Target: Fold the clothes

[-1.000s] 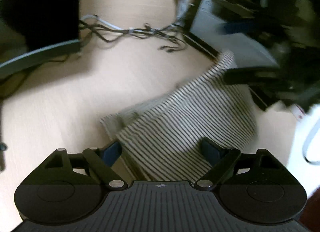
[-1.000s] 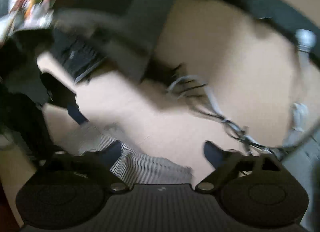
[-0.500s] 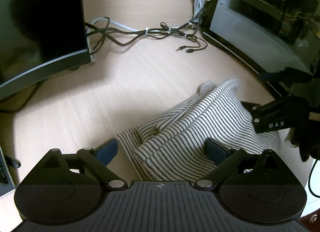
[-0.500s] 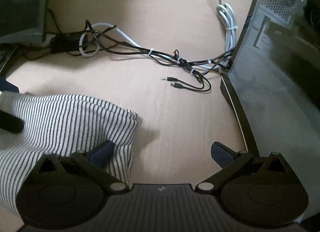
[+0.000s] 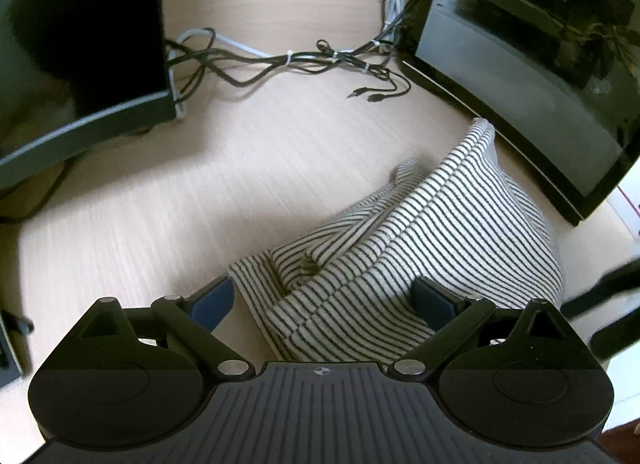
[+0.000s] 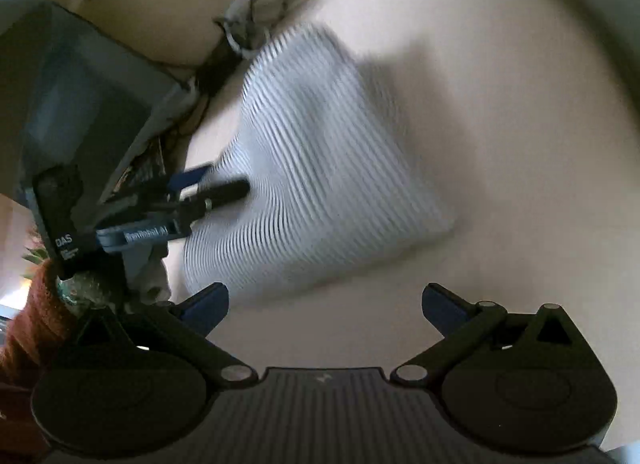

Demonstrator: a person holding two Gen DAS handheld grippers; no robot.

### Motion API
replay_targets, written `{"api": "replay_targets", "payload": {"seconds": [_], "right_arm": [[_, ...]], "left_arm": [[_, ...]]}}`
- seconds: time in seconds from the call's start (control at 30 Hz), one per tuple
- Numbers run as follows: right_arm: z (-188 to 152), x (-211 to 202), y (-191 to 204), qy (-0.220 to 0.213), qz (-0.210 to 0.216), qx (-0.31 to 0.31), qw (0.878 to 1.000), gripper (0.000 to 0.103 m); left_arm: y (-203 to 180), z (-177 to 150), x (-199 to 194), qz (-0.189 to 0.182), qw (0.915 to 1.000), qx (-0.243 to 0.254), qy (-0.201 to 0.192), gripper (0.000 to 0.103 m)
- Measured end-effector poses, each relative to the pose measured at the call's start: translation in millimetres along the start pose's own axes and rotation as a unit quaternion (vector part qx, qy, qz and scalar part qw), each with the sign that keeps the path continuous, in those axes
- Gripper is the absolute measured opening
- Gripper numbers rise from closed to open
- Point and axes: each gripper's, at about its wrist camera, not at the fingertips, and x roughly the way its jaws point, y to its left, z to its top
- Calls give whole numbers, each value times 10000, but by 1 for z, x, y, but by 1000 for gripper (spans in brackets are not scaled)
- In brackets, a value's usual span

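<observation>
A striped garment [image 5: 420, 248], cream with thin dark lines, is lying in a loosely folded bundle at the lower right of the left wrist view, on a pale wood-grain counter [image 5: 168, 215]. Its layers are overlapping unevenly: one flap is bunching into a small pucker near the lower centre, and a narrow corner is reaching up toward the dark computer case [image 5: 520, 75] at the upper right. The left gripper [image 5: 324, 300] is standing wide open astride the bundle's near end, its jaws having just been opening; cloth is lying between the blue pads, but they are not pressing on it. In the blurred right wrist view the garment is filling the middle of the frame, and the right gripper [image 6: 324, 304] is hanging over its lower edge with jaws apart and nothing between them. Judging by the lie of the cloth, the step in hand is tidying the fold: each gripper should be taking one outer corner, catching all the layers together, and the puckered flap should be getting smoothed flat first. A tangle of cables [image 5: 288, 59] is trailing across the top centre, well apart from the cloth, with a dark monitor [image 5: 80, 43] at the upper left.
</observation>
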Motion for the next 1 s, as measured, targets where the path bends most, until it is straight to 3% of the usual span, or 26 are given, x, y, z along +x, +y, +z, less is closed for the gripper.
{"api": "replay_targets", "payload": {"seconds": [0.07,0.17,0.4,0.53,0.63,0.77,0.87,1.0], "right_arm": [[7,11,-3,-2,40,131,9999,82],[27,14,-7,-178,210,237,9993,82],[53,17,7,-662,-336,-427,9963,84],[52,20,4,-704,-348,-343,9963,85],[51,18,4,-734,-406,-305,9960,85],[59,17,6,-661,-473,-286,9963,85],[74,25,16,-573,-624,-577,9947,87],[102,33,34,-821,-1019,-1146,9848,88]], "left_arm": [[2,-2,-3,-38,10000,-61,26,100],[3,-6,-10,-94,9999,-77,79,99],[5,11,-40,-257,9988,150,-378,103],[12,19,0,-480,9987,182,28,103],[25,13,22,-807,9959,-290,302,103],[21,1,21,-1266,9902,-448,377,103],[13,-7,20,-1433,9867,-664,388,103],[-14,-14,24,-2036,9746,-792,491,103]]}}
